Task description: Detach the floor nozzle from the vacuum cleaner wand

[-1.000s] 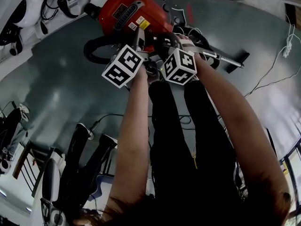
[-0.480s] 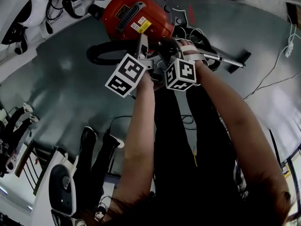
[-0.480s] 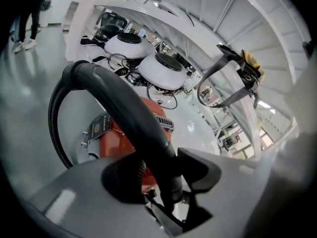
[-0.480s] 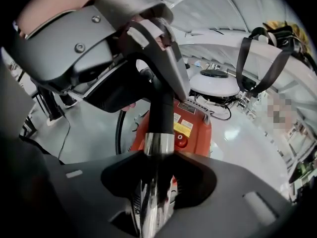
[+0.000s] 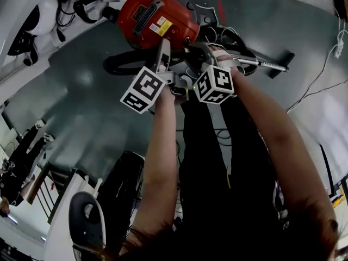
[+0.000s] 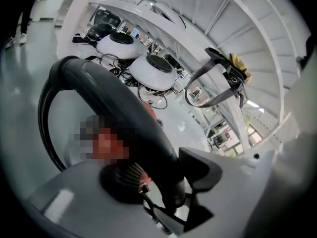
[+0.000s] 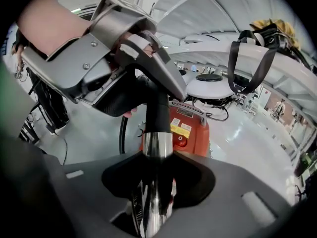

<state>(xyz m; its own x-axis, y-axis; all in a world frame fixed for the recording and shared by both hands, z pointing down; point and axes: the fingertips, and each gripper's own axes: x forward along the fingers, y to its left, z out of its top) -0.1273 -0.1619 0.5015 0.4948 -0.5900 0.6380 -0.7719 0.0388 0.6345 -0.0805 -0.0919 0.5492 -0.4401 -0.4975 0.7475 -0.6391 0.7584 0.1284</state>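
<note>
1. Head view: your left gripper and right gripper sit side by side, just below the red vacuum cleaner on the grey floor. A black hose loops out to the left of the vacuum cleaner. The chrome wand runs from your right gripper out to the right. The black nozzle sits at the wand's far end, well apart from both grippers.
2. Left gripper view: your jaws stand partly apart and are opening. The black handle tube passes between them, and the pads touch it on both sides, so you have hold of it. The hose curves away at the left.
3. Right gripper view: your jaws stand fairly wide and are closing on the wand. It sits upright in the notch between them, with a pad against each side. Your left gripper clamps the handle tube just above, and the vacuum cleaner stands behind the wand.
</note>
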